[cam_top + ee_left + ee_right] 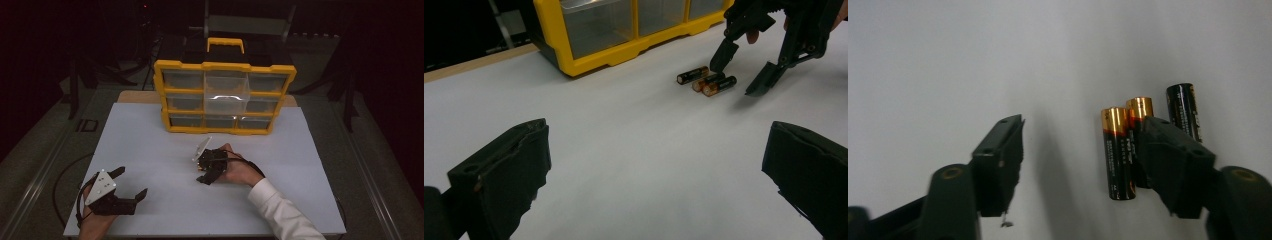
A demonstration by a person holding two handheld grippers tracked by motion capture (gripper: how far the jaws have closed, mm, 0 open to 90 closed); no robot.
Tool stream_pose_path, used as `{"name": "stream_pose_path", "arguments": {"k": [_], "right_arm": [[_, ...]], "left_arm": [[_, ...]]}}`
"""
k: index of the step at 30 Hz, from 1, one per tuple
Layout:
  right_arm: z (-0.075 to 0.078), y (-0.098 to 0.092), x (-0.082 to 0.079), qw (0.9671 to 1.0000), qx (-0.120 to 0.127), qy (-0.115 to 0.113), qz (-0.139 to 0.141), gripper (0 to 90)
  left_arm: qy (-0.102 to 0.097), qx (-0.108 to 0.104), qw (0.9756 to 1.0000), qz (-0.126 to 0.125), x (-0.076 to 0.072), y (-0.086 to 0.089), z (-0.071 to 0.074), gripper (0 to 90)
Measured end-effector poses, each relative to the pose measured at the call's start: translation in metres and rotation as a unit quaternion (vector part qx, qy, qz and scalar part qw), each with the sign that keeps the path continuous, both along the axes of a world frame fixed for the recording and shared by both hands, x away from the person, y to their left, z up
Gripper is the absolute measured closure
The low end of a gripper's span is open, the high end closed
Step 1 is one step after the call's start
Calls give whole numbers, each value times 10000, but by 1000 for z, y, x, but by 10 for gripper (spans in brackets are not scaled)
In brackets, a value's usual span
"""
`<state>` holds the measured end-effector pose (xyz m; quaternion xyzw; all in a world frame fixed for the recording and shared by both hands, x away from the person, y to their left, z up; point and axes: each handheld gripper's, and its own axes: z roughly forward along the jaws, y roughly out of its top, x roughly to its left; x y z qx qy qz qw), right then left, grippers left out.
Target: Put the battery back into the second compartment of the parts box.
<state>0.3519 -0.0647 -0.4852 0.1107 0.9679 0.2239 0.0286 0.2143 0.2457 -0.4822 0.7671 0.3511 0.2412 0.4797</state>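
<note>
Three black-and-copper AA batteries lie side by side on the white tabletop [150, 145]. In the right gripper view, the left battery [1118, 152] lies between the jaws. The middle battery [1139, 107] is partly under the right fingertip, and the third battery [1185, 112] lies just outside it. My right gripper [1080, 130] points down over them, open, with no pad pressing on a battery. The left gripper view shows this right gripper [744, 75] by the batteries [706, 81]. My left gripper [132, 182] rests open at the front left with nothing between its fingers.
A yellow organiser case [225, 95] with clear drawers stands upright at the back of the table, its black-and-yellow handle on top. Its lower corner [574, 65] shows in the left gripper view. Dark floor and stands surround the table.
</note>
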Motion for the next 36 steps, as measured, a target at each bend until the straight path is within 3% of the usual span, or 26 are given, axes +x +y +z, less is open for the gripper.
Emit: {"name": "stream_pose_path", "arguments": {"k": [11, 17, 23, 30, 36], "right_arm": [[-5, 3, 1, 9996, -159, -214, 1, 468], [-7, 4, 2, 9996, -202, -215, -12, 578], [-12, 5, 3, 9990, -396, -195, 63, 742], [-10, 5, 2, 9990, -424, -80, 110, 765], [5, 1, 2, 9997, -211, 55, 79, 764]], "left_arm": [[-11, 4, 10000, -50, 0, -2, 0, 2], [-6, 5, 10000, -57, -1, -2, 0, 2], [-2, 13, 10000, -69, -1, -2, 0, 2], [2, 9, 10000, -73, -1, -2, 0, 2], [1, 16, 10000, -76, -1, -3, 0, 2]]}}
